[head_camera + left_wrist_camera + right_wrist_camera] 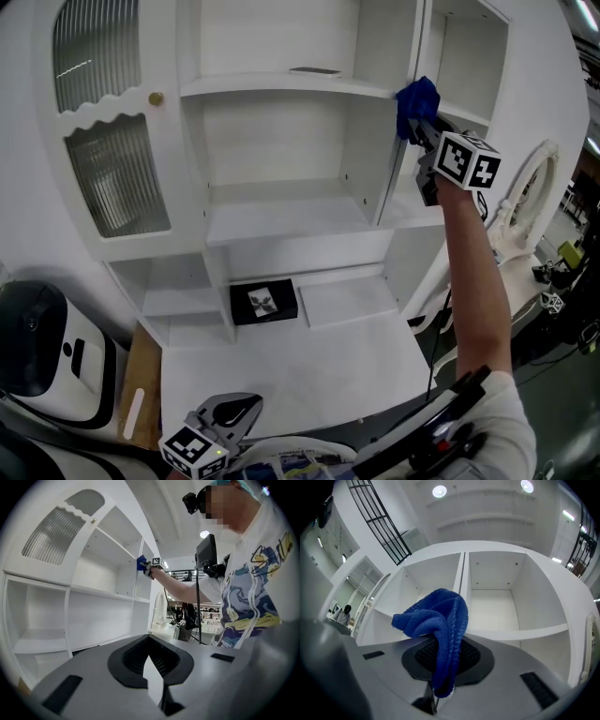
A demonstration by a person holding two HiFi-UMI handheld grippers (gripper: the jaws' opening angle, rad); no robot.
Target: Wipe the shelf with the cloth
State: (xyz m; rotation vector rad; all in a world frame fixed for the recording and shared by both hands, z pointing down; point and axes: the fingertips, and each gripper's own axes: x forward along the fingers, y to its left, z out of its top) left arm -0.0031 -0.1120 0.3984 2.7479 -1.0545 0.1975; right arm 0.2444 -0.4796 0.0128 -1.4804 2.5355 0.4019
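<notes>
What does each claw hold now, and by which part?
Right claw grips the blue cloth by one narrow end; the rest bunches above. Left claw holds nothing.

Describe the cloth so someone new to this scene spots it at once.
Find the tall white shelf unit. By the right end of its upper shelf, the right gripper is shut on a bunched knitted cloth. It is the only bright blue thing among all that white.

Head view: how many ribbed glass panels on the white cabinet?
2. Both sit in the left door of the white cabinet: the upper ribbed glass panel is above the scalloped white band, and the lower ribbed glass panel is below it. More may lie outside the frame.
</notes>
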